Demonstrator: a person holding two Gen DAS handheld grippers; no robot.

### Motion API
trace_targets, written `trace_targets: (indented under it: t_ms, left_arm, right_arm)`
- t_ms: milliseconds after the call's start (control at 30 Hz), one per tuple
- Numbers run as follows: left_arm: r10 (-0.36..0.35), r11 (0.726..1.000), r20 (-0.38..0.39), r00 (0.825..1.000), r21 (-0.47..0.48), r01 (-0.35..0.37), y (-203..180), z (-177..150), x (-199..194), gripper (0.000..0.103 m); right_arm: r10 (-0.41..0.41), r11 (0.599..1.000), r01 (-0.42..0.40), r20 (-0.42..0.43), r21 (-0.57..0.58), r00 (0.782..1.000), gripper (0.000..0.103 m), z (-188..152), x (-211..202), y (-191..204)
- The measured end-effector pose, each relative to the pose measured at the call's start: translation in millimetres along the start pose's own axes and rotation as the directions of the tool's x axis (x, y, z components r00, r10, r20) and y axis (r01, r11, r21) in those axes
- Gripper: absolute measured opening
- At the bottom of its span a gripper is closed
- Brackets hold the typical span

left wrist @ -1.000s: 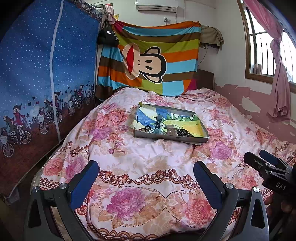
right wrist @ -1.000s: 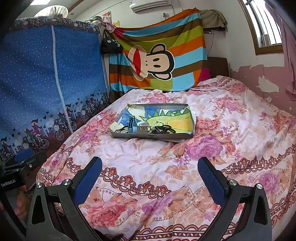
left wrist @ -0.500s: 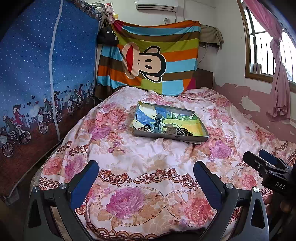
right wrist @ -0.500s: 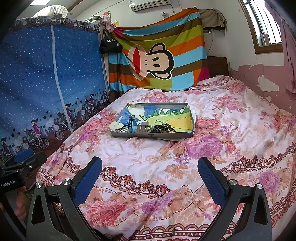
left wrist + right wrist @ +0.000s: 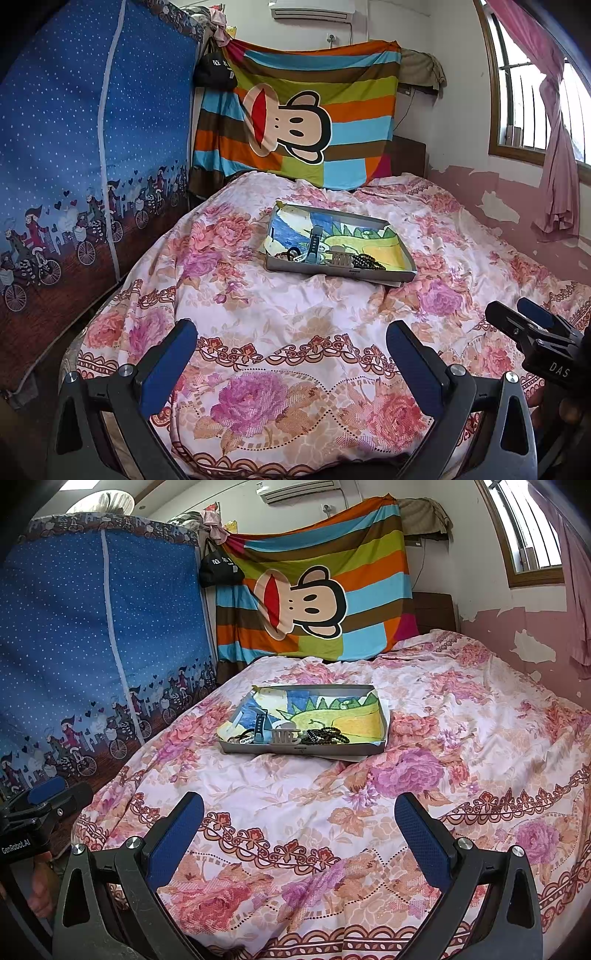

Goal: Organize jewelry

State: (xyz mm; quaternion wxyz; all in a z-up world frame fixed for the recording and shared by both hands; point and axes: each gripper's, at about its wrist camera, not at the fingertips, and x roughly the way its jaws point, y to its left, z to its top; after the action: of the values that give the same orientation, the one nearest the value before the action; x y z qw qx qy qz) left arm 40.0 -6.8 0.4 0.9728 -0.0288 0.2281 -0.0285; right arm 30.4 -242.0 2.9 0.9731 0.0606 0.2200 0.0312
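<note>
A shallow grey tray rests on the floral bedspread, well ahead of both tools. Its floor is lined with a coloured drawing. Along its near wall lie the jewelry pieces: a dark beaded bracelet toward the right, a pale metal clasp-like piece in the middle, a blue watch strap and some dark loops to the left. The right gripper hangs over the bedspread with its blue pads spread wide, holding nothing. The left gripper is likewise spread and empty, with the tray ahead and slightly right.
</note>
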Motion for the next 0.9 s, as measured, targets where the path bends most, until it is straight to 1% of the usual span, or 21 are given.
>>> trace_targets:
  t_ms: [400,900]
  left_arm:
    - [0.000,1.000,-0.002,1.000,0.000,0.000,-0.1,0.7,0.4,0.103]
    - [-0.001,1.000,-0.003,1.000,0.002,0.001,-0.5,0.2,-0.1,0.103]
  right_arm:
    - [-0.003,1.000,0.003,-0.005,0.003,1.000,0.102,-6.9,1.8,-1.8]
    - [-0.002,1.000,0.002,-0.005,0.004,1.000,0.102,-6.6,1.9,-2.2]
